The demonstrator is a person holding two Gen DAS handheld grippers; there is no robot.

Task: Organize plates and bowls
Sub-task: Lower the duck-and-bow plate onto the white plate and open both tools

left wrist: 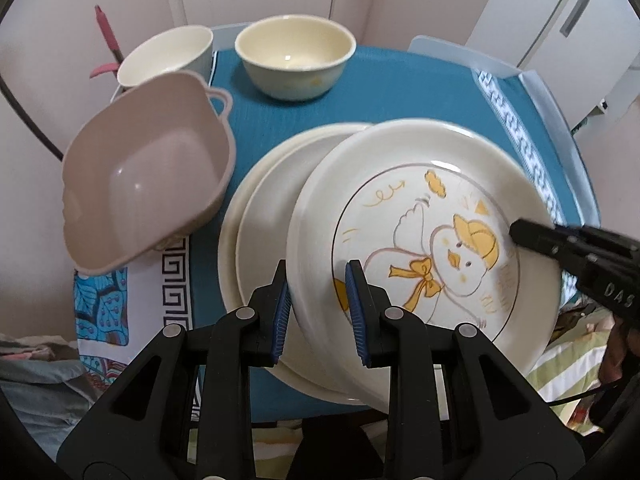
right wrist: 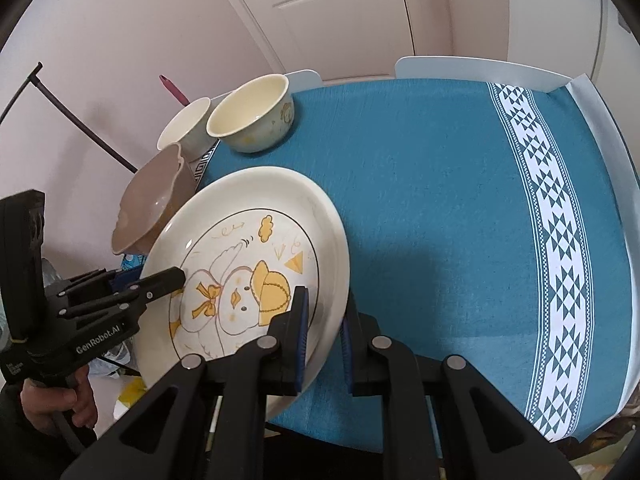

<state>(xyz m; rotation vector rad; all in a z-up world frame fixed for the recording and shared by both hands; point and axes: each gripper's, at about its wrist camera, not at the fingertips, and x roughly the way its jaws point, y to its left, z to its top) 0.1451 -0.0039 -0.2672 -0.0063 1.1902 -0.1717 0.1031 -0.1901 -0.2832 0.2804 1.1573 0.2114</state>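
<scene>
Three bowls upper left on the table (left wrist: 400,92): two cream bowls (left wrist: 294,56), one taupe bowl (left wrist: 148,172). Two plates centre frame: duck plate (left wrist: 420,220) tilted over plain plate (left wrist: 264,216). Left claw (left wrist: 318,300) and right claw (right wrist: 324,324) both clamped on duck plate's opposite rims.

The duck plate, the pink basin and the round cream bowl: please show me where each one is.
duck plate (left wrist: 440,248): left wrist view, on the painted centre.
pink basin (left wrist: 148,176): left wrist view, on its inner floor.
round cream bowl (right wrist: 250,118): right wrist view, on its inside wall.
</scene>
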